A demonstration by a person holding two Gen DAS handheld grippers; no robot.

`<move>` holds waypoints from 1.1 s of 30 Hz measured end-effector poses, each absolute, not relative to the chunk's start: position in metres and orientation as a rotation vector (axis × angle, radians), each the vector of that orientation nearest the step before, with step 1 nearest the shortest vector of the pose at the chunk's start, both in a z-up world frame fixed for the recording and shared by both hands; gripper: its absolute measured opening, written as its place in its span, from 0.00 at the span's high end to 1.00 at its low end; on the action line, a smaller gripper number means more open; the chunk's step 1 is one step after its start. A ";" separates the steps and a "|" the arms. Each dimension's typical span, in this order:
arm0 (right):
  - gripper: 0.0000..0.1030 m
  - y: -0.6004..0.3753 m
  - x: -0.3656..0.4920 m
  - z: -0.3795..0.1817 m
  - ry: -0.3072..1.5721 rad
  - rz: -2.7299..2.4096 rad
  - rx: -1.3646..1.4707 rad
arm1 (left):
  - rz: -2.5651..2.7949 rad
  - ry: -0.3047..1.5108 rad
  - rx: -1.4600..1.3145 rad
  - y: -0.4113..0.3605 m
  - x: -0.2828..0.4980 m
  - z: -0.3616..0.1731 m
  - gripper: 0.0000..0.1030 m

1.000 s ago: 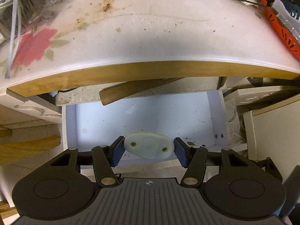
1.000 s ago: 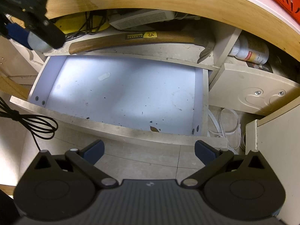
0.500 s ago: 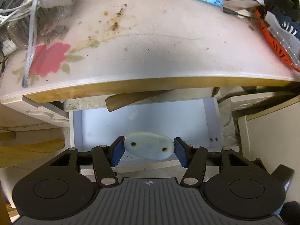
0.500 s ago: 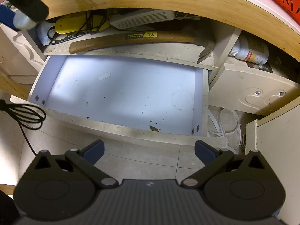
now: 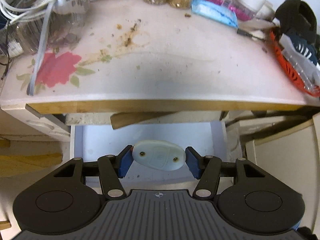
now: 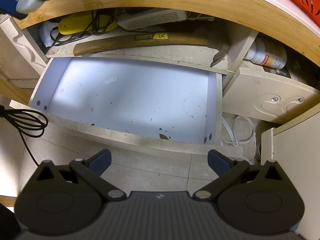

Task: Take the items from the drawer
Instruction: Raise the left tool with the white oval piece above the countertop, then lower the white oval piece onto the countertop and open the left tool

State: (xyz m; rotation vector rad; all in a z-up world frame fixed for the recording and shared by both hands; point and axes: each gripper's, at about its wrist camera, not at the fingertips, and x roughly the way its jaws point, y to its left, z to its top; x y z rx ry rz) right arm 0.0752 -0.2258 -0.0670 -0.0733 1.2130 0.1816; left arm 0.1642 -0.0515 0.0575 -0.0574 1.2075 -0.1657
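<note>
My left gripper (image 5: 159, 161) is shut on a pale oval plastic case (image 5: 159, 157) with two small screws, held in the air above the open white drawer (image 5: 96, 138) and in front of the tabletop edge (image 5: 160, 106). In the right wrist view the same drawer (image 6: 130, 98) is pulled out, holding only specks and a dry leaf (image 6: 164, 136). My right gripper (image 6: 159, 161) is open and empty above the tiled floor in front of the drawer. The left gripper with the case shows at that view's top left (image 6: 26, 2).
The tabletop (image 5: 160, 70) has a red flower print, crumbs, jars at the back, cables and a clear tub on the left, an orange basket (image 5: 286, 68) on the right. A hammer (image 6: 144, 41), yellow device, white box and bottle (image 6: 268, 56) lie on the shelf above the drawer.
My left gripper has risen with the case, so more of the tabletop shows and the drawer looks smaller. The right gripper has stayed put.
</note>
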 end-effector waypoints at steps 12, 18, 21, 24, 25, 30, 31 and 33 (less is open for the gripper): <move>0.00 -0.226 0.075 -0.068 1.216 0.190 -0.075 | -0.119 0.873 -0.055 -0.051 0.157 0.076 0.47; 0.00 -0.226 0.076 -0.067 1.215 0.193 -0.072 | -0.097 0.728 -0.025 -0.053 0.149 0.086 0.47; 0.00 -0.226 0.075 -0.067 1.215 0.195 -0.073 | -0.082 0.668 0.005 -0.056 0.146 0.088 0.47; 0.00 -0.226 0.075 -0.067 1.215 0.195 -0.072 | -0.056 0.631 0.028 -0.058 0.145 0.088 0.47; 0.00 -0.227 0.076 -0.067 1.215 0.195 -0.072 | -0.051 0.624 0.031 -0.058 0.145 0.088 0.47; 0.00 -0.226 0.076 -0.067 1.216 0.195 -0.072 | -0.029 0.604 0.056 -0.058 0.144 0.086 0.47; 0.00 -0.226 0.076 -0.067 1.216 0.195 -0.072 | -0.026 0.598 0.060 -0.058 0.144 0.086 0.47; 0.00 -0.226 0.075 -0.067 1.216 0.196 -0.072 | -0.025 0.596 0.061 -0.057 0.144 0.086 0.47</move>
